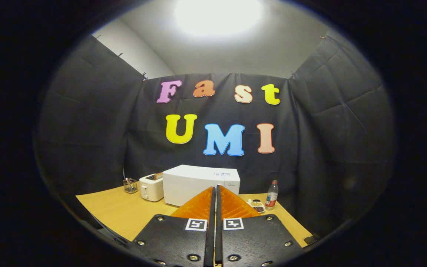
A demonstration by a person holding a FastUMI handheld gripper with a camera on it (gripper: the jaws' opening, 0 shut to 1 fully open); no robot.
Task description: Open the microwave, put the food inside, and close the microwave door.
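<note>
Your tongs (215, 191) pressed together on nothing, microwave (198, 183) just beyond them on the bench (117, 211), door closed, toaster (151, 187) beside it, food dish (257, 205) and bottle (271, 194) opposite.

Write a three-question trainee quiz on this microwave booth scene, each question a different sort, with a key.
1. True or false: the gripper has its fingers pressed together with nothing between them.
2. Multiple choice: what stands right beside the white microwave on the side away from the plastic water bottle? A) a kettle B) a white toaster C) a blender
3. Fill in: the small food dish lies on the wooden table between the microwave and the ____.

Key: 1 true; 2 B; 3 bottle. The microwave lies beyond the fingertips, its door not yet opened, and a small wire basket stands past the toaster.
</note>
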